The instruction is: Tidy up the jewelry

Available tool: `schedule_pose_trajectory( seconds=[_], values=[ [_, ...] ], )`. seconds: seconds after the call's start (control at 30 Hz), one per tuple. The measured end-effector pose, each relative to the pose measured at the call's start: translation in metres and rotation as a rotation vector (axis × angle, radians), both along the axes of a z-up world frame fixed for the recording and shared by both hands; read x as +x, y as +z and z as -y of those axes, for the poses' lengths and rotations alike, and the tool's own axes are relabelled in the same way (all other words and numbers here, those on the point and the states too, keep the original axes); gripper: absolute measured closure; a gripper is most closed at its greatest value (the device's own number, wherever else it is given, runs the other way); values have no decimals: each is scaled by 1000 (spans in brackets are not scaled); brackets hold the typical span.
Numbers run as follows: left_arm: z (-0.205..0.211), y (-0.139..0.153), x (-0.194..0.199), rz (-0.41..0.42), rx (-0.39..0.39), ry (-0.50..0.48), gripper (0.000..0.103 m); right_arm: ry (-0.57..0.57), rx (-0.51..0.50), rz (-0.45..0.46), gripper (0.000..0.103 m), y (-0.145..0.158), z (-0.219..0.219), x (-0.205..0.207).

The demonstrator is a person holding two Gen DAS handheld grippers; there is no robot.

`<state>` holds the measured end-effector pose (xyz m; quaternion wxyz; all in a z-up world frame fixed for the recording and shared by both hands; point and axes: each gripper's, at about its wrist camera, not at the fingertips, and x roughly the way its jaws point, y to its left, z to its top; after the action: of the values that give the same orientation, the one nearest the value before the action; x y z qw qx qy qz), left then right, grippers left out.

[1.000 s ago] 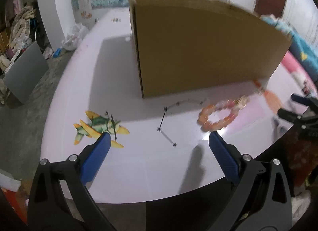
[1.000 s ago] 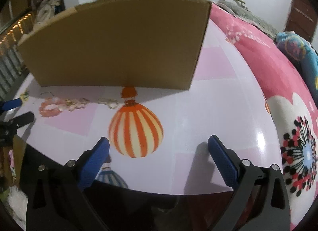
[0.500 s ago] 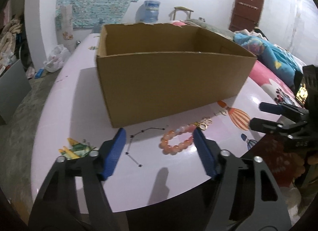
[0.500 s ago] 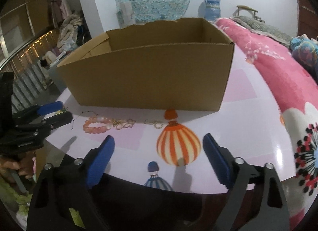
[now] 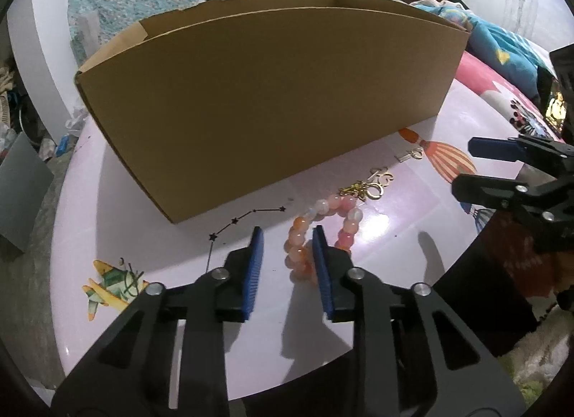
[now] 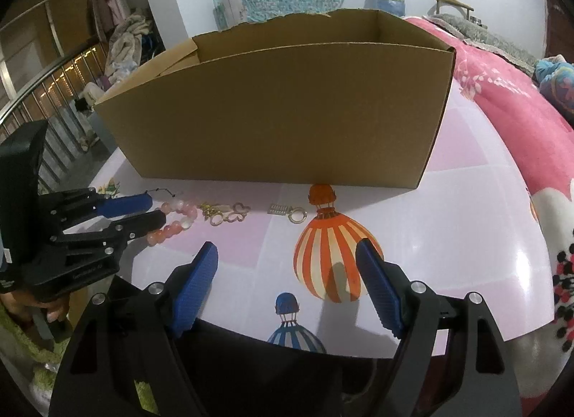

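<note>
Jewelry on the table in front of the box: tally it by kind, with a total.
Beaded bracelet: 1
Black star chain: 1
Gold charm cluster: 1
Gold key-shaped piece with ring: 1
Total: 4

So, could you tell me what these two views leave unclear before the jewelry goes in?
- Cardboard box floor: hidden by its near wall in both views.
- Bead bracelet near side: covered by the left gripper fingers in the left wrist view, so pad contact is unclear.
- Gold charms and key ring: too small to tell whether they are joined.
- Right gripper: open, over nothing but tabletop.
</note>
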<state>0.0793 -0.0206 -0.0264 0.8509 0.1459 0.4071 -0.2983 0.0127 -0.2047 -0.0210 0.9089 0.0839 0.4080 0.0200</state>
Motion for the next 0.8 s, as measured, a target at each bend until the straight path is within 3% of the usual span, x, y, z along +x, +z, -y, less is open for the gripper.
schedule_pose_trajectory(
  seconds=[0.1, 0.43, 0.6, 0.8],
  values=[
    [-1, 0, 0, 13, 20, 8, 94, -7, 10, -3, 25, -2, 3, 2],
    [-36, 2, 17, 25, 63, 163, 94, -19, 26, 5, 29, -3, 8, 1],
    [-45, 23, 12, 63, -78, 167, 87, -11, 14, 38, 36, 4, 7, -3],
    [-25, 34, -10, 86, -170, 35, 87, -12, -3, 35, 54, 5, 11, -4]
  ],
)
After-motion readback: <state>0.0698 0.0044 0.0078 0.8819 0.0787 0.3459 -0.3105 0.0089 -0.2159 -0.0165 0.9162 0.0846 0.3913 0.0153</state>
